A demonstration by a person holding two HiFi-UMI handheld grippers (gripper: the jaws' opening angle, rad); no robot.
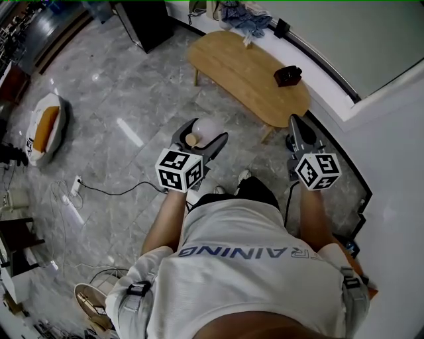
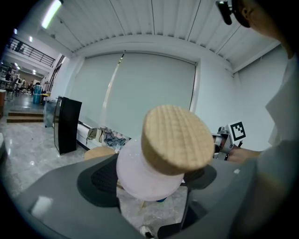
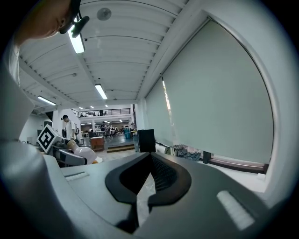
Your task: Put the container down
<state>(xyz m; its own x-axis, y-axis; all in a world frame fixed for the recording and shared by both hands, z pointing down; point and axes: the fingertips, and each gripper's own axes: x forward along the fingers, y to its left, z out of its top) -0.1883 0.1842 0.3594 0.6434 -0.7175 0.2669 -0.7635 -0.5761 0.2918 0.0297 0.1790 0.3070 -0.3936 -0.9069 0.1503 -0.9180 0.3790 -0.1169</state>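
My left gripper (image 1: 203,134) is shut on a frosted white container (image 1: 208,128) with a round wooden lid (image 1: 191,140), held in the air over the marble floor. In the left gripper view the container (image 2: 147,172) lies tilted between the dark pads, its lid (image 2: 177,140) facing the camera. The low wooden table (image 1: 246,68) stands ahead of both grippers, beyond the container. My right gripper (image 1: 296,124) is raised on the right, near the table's end. Its jaws (image 3: 148,179) are shut with nothing between them. The right gripper view also catches the container (image 3: 87,152) off to the left.
A small black object (image 1: 287,75) sits on the table's right part. A pile of clothes (image 1: 244,18) lies behind the table by the wall. A black cabinet (image 1: 147,22) stands at the back left. A power strip with a cable (image 1: 76,187) lies on the floor at left.
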